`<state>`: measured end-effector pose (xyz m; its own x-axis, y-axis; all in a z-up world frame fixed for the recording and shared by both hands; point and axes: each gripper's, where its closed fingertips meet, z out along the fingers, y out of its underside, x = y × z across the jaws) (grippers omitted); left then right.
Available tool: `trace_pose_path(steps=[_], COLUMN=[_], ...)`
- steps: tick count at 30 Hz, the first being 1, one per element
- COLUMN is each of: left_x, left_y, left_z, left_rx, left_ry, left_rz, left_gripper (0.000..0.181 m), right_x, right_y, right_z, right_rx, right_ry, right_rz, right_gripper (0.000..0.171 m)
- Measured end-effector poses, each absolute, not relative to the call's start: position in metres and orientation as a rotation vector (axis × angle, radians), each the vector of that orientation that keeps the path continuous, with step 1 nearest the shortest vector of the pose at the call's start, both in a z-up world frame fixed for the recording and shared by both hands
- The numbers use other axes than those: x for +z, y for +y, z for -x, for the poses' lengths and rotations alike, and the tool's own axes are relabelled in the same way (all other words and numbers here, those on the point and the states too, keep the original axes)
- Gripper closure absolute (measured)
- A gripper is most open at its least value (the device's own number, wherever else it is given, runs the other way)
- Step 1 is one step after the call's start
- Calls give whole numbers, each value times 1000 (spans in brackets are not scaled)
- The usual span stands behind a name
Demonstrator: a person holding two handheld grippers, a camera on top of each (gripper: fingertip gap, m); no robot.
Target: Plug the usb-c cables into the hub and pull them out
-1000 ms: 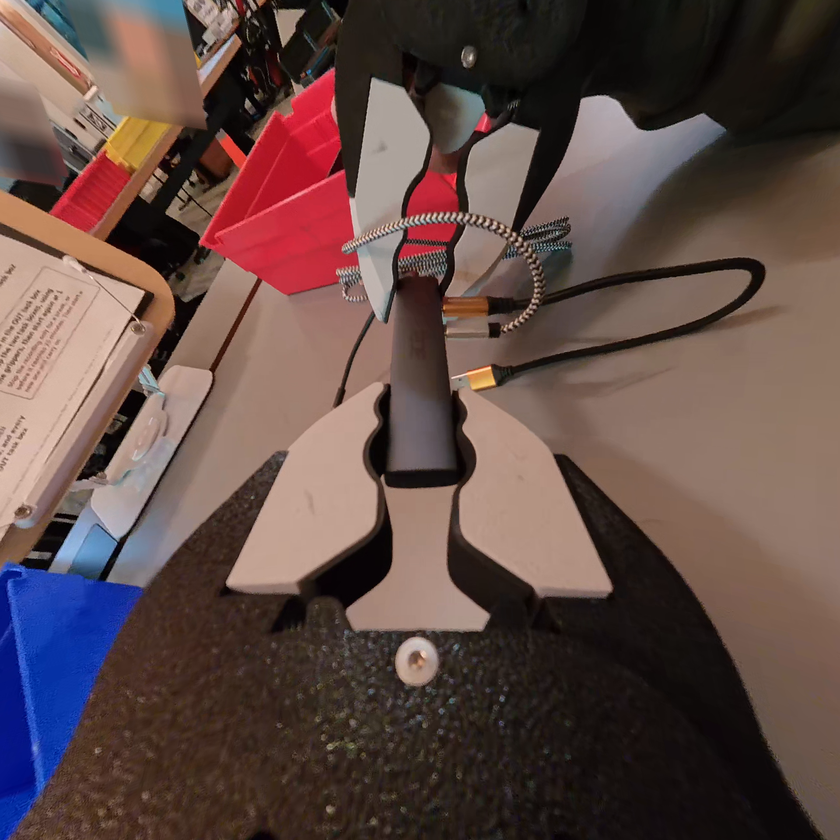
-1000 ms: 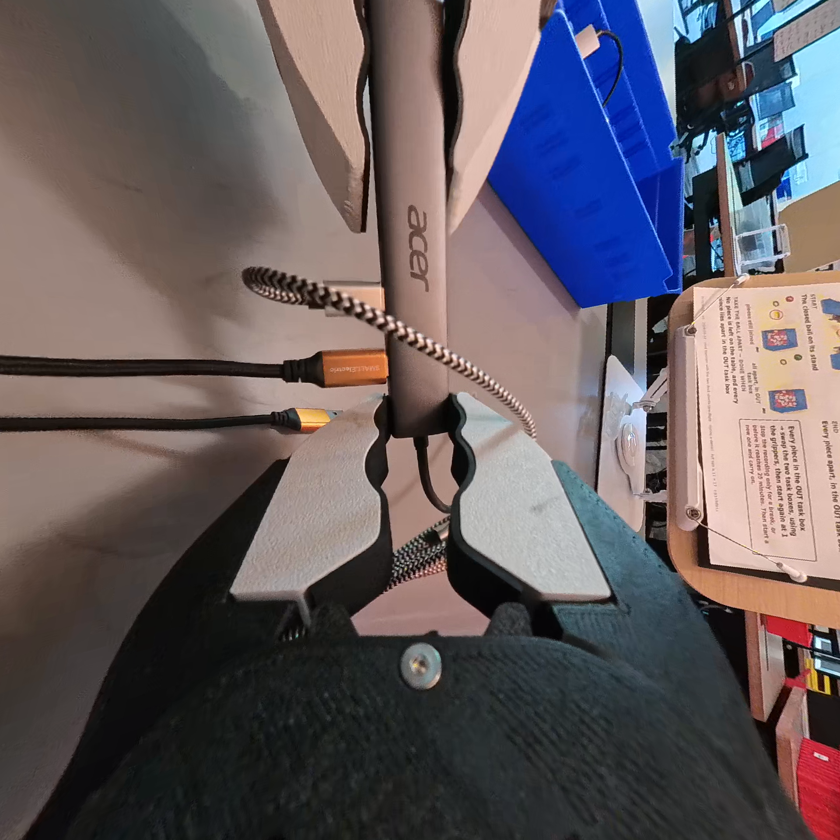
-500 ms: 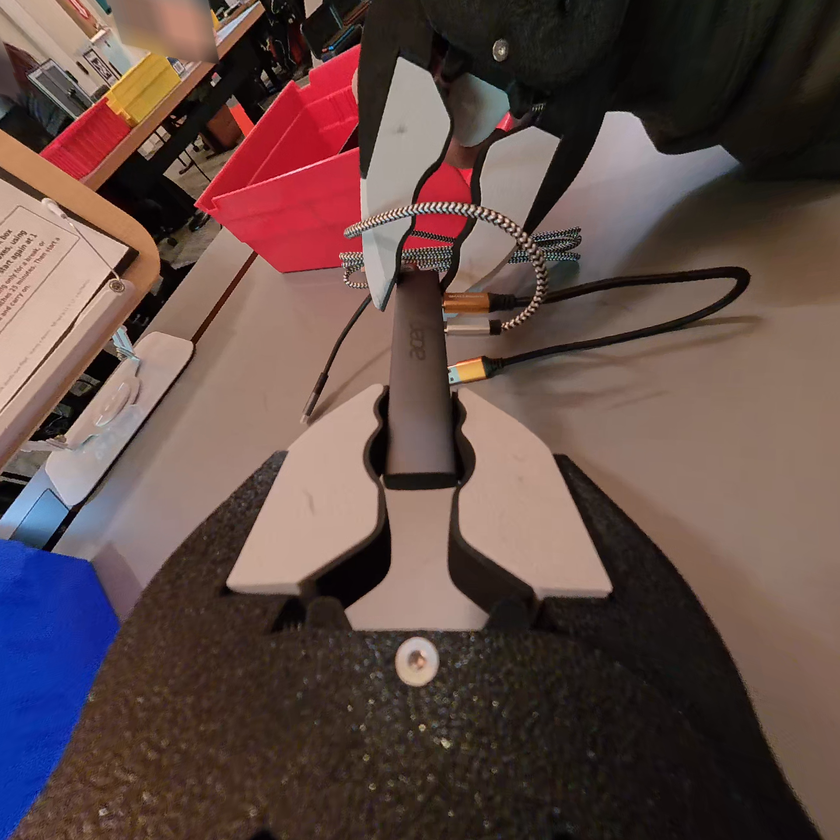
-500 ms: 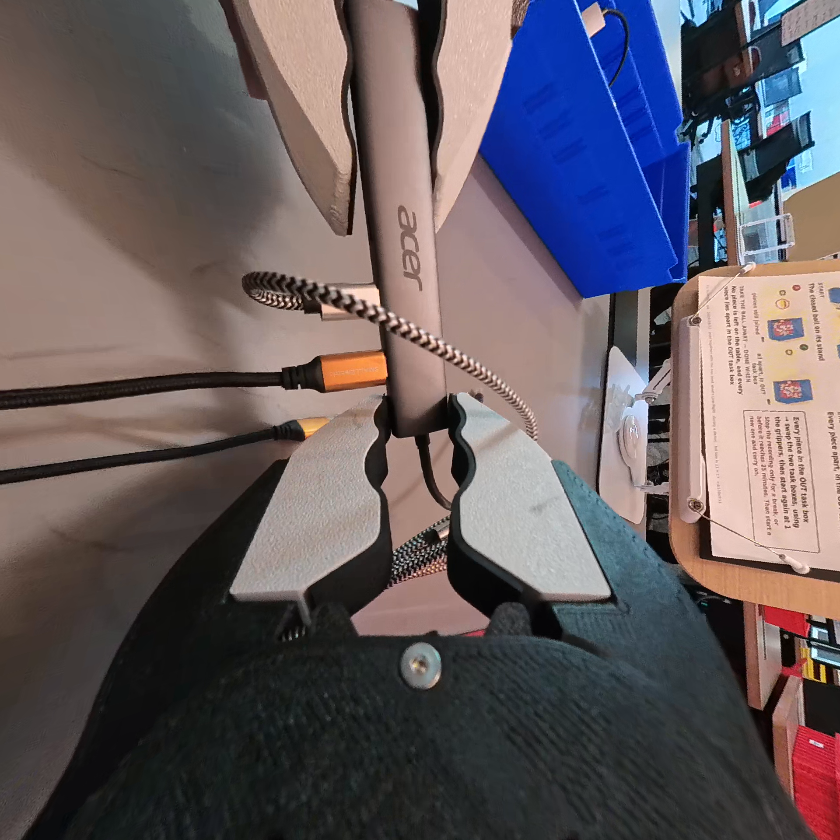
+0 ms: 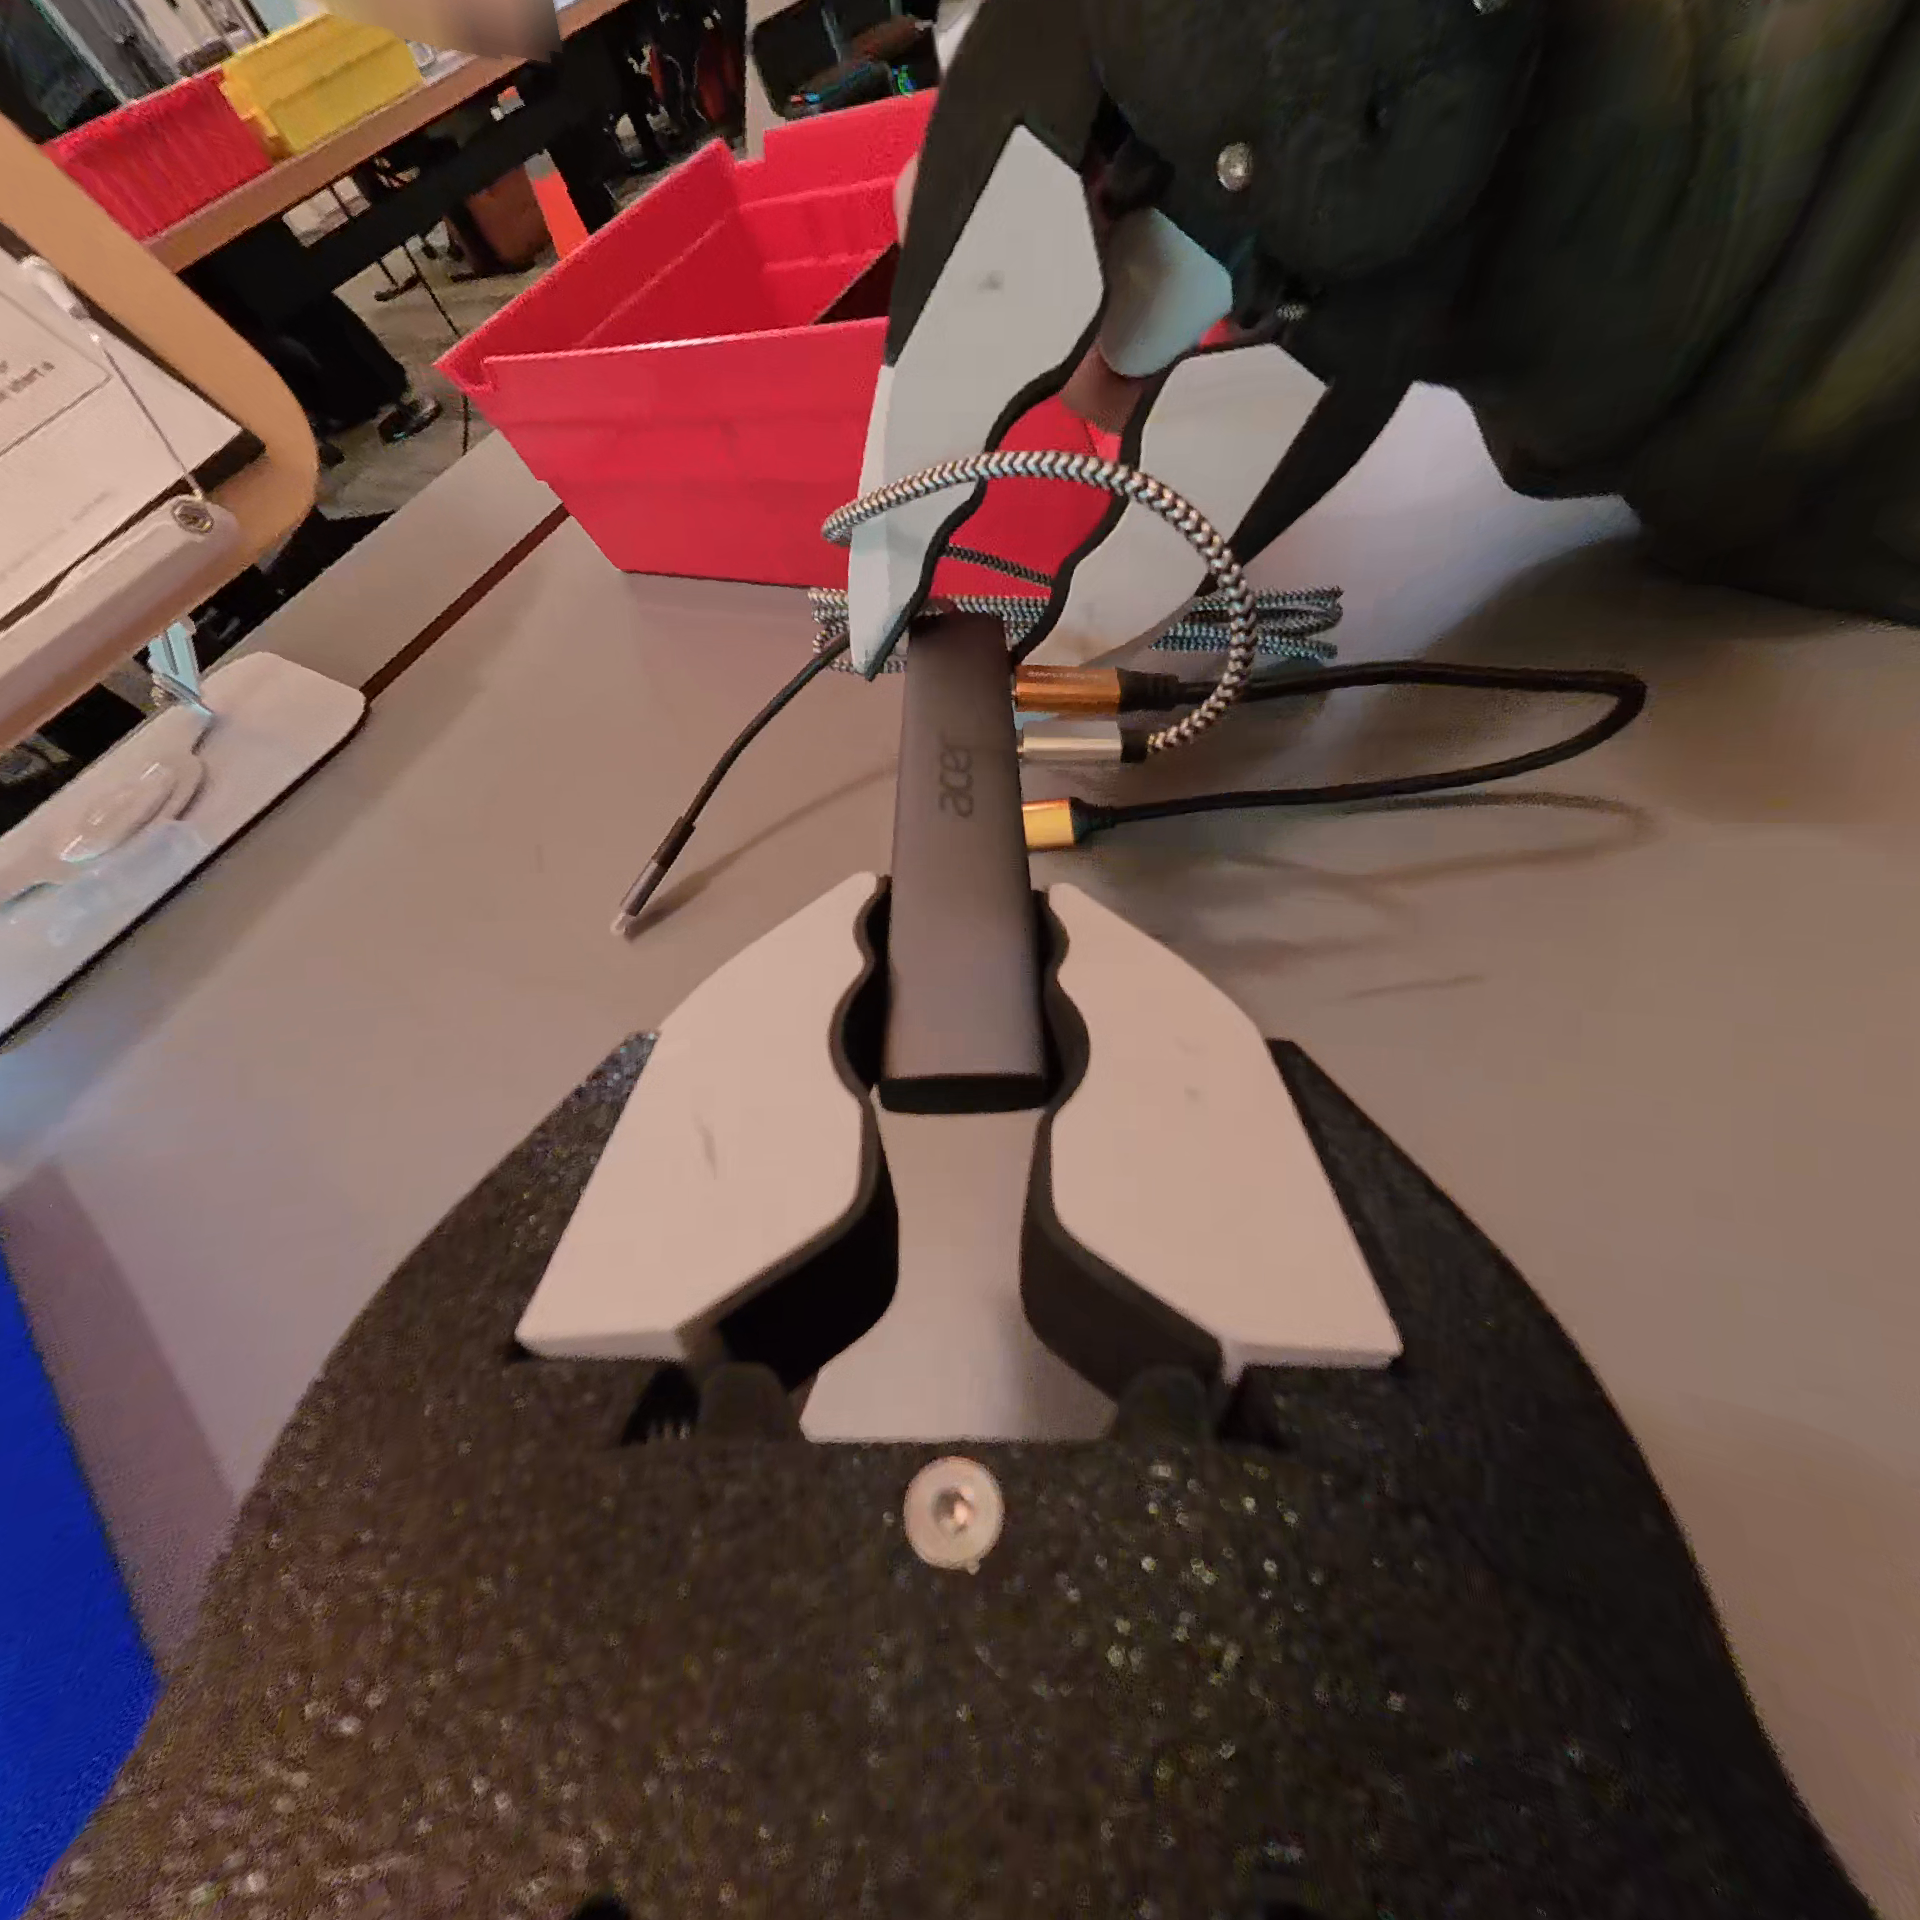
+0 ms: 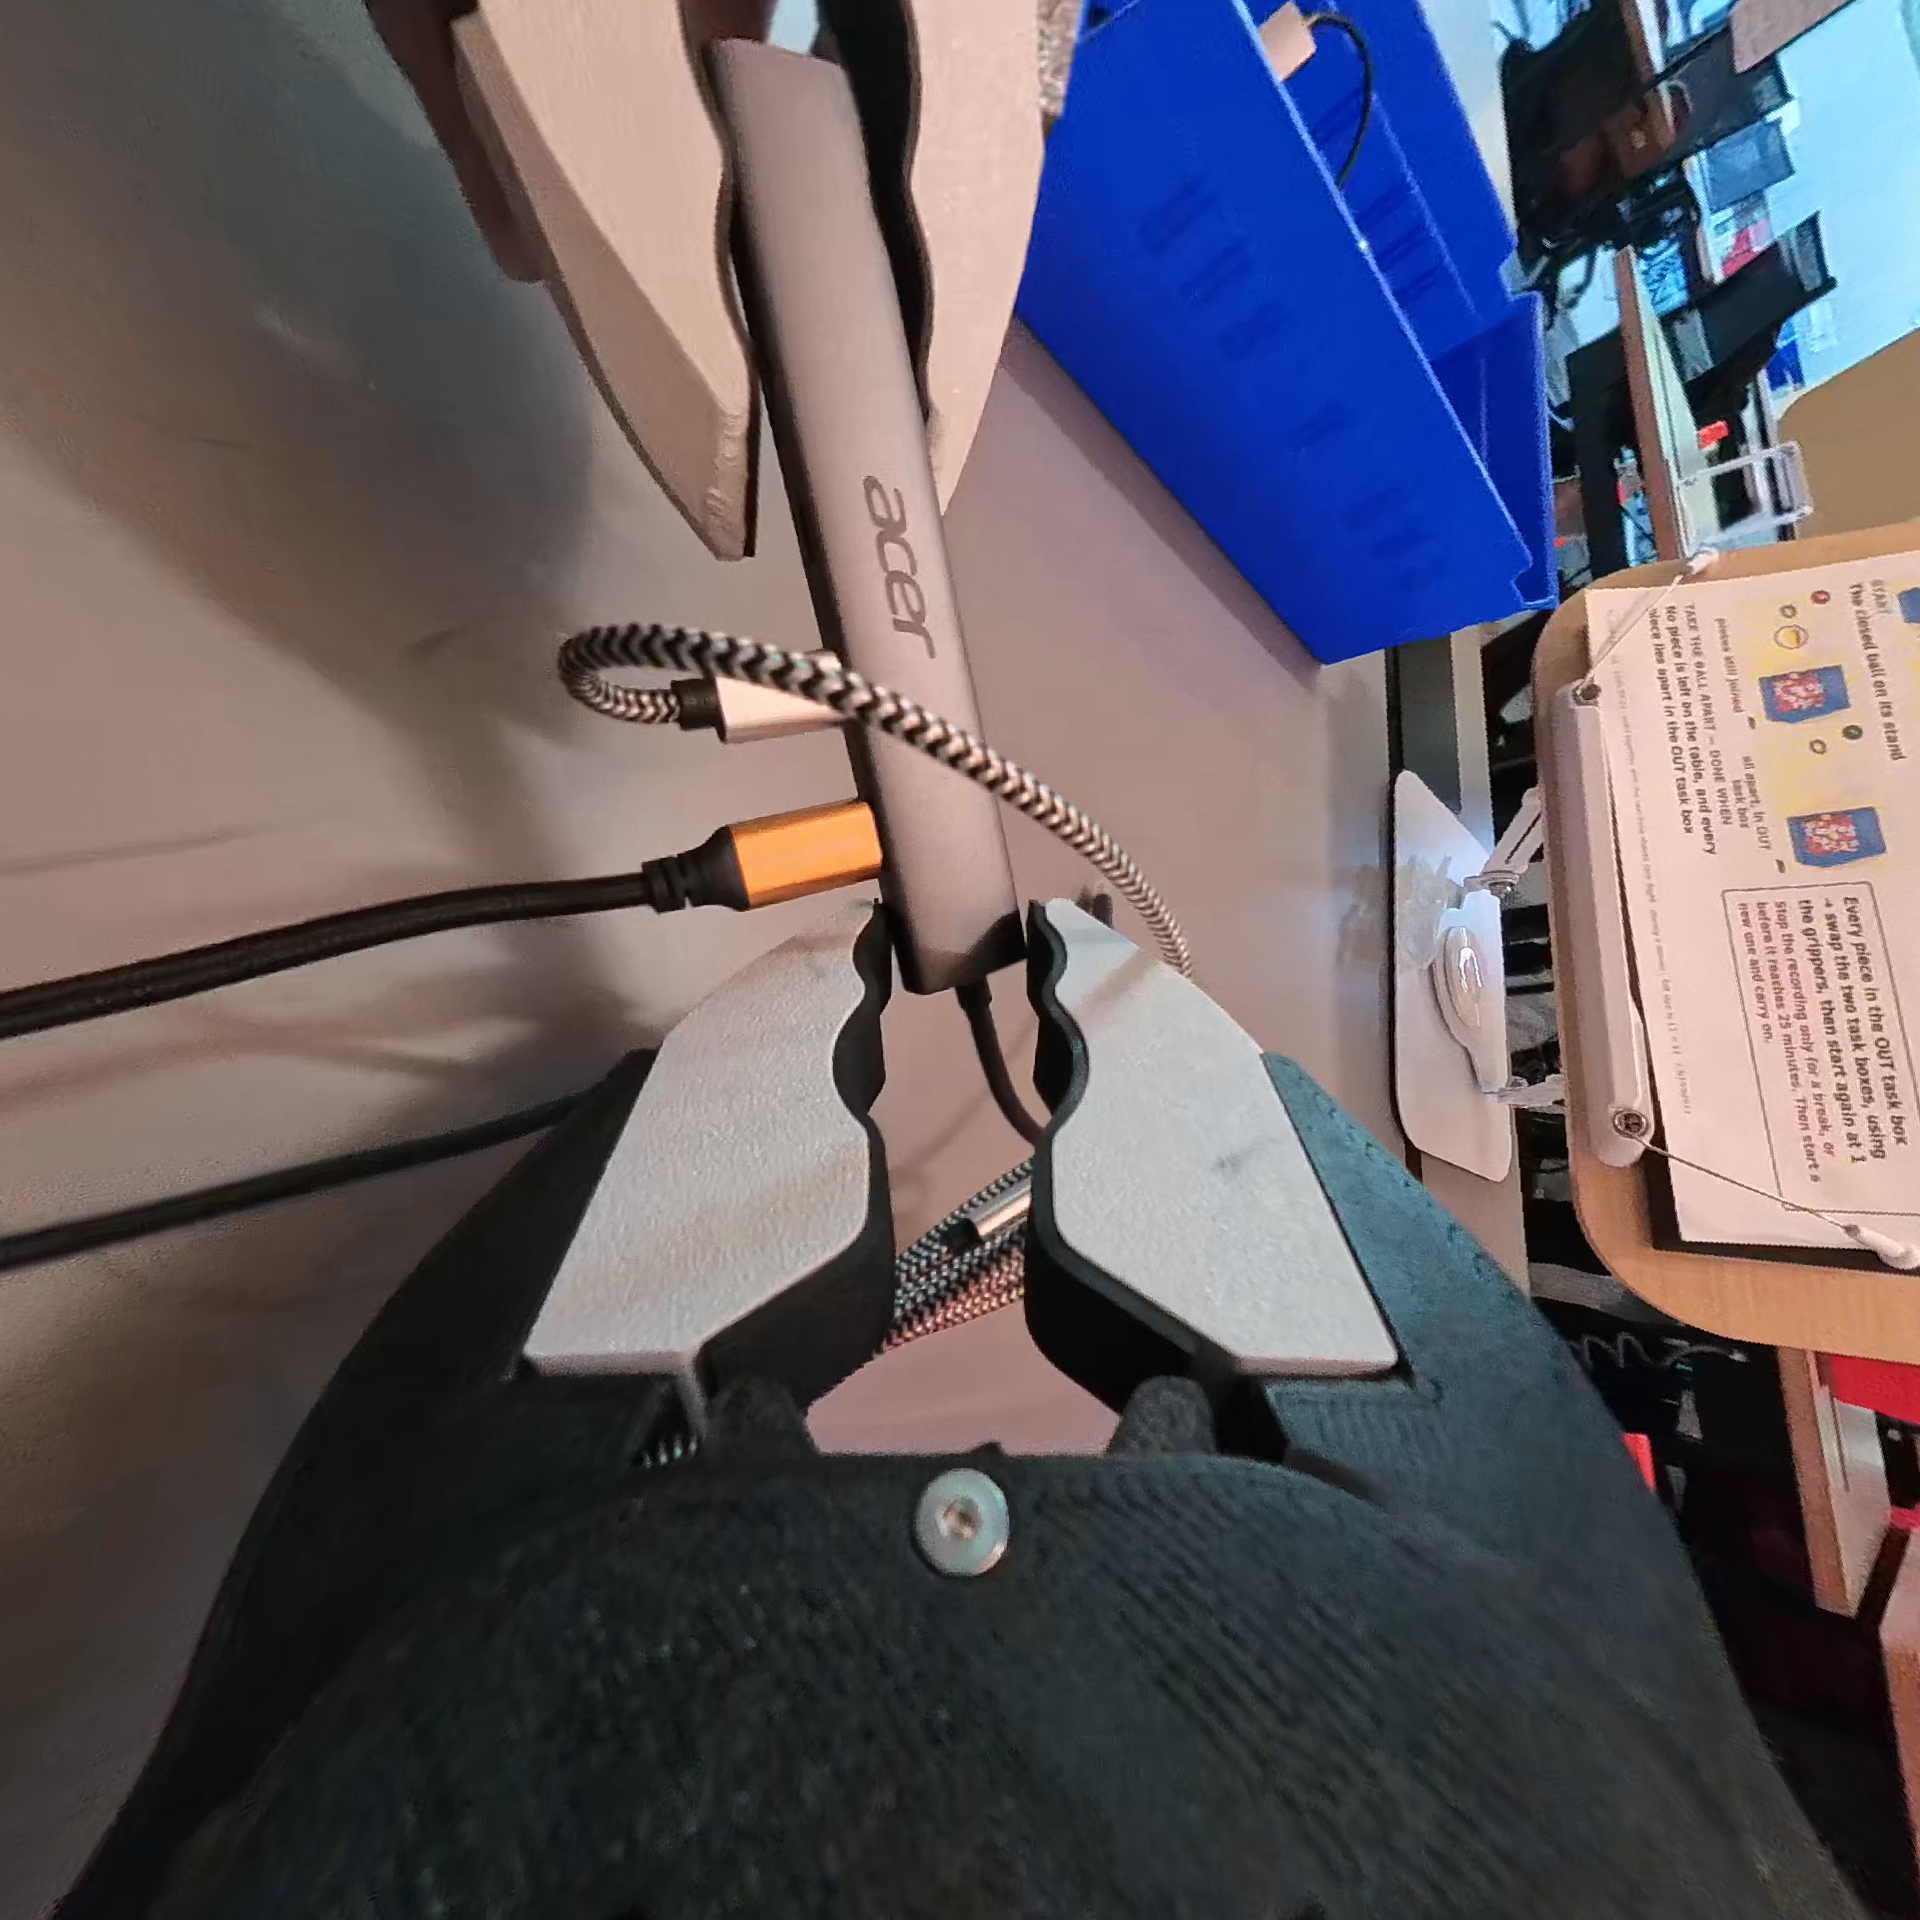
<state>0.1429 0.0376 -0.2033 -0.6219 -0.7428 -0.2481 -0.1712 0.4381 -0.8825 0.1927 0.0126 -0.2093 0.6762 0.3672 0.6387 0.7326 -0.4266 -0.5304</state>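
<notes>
A slim grey hub [image 5: 961, 883] is held off the grey table [image 5: 1507, 1091] by both grippers, one at each end. My left gripper [image 5: 961, 914] is shut on its near end. My right gripper [image 6: 961, 920] is shut on the other end, where the hub's own black tail [image 6: 987, 1049] comes out. A black cable's large orange plug [image 6: 800, 857] sits in the hub's side. A braided cable [image 6: 997, 790] loops over the hub, its silver plug [image 6: 753, 712] at the hub's side. A thin black cable's gold plug [image 5: 1049, 821] lies against the hub; I cannot tell whether it is seated.
A red bin [image 5: 707, 416] stands behind the hub at the far table edge. A blue bin [image 6: 1299, 312] is on the left gripper's side. An instruction board on a stand [image 6: 1766, 935] is at the table's edge. The tail's plug [image 5: 649, 894] rests on the table. Tip to tip, the grippers are about 6 cm apart.
Both grippers have kept hold of the hub and swung it together. It now tilts in the right wrist view. The thin cable's gold plug has slid behind my right finger there.
</notes>
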Motion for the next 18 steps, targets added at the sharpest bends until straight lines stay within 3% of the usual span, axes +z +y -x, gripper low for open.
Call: trace_pose_path(steps=[8,11,14,18], left_x=[-185,-181,-181,-171], left_y=[61,68,69,66], left_z=[-156,-157,-159,-157], left_rx=[-1144,-1157,-1159,-1175], left_ry=[1893,1870,1874,1862], left_rz=[878,898,906,882], left_gripper=[157,157,157,157], right_x=[-178,-162,-165,-176], right_y=[16,14,20,28], right_z=[-216,-213,-194,-200], right_rx=[-685,-559,-383,-544], right_ry=[-620,-504,-512,-578], right_rz=[1954,1907,1876,1903], right_gripper=[139,138,132,132])
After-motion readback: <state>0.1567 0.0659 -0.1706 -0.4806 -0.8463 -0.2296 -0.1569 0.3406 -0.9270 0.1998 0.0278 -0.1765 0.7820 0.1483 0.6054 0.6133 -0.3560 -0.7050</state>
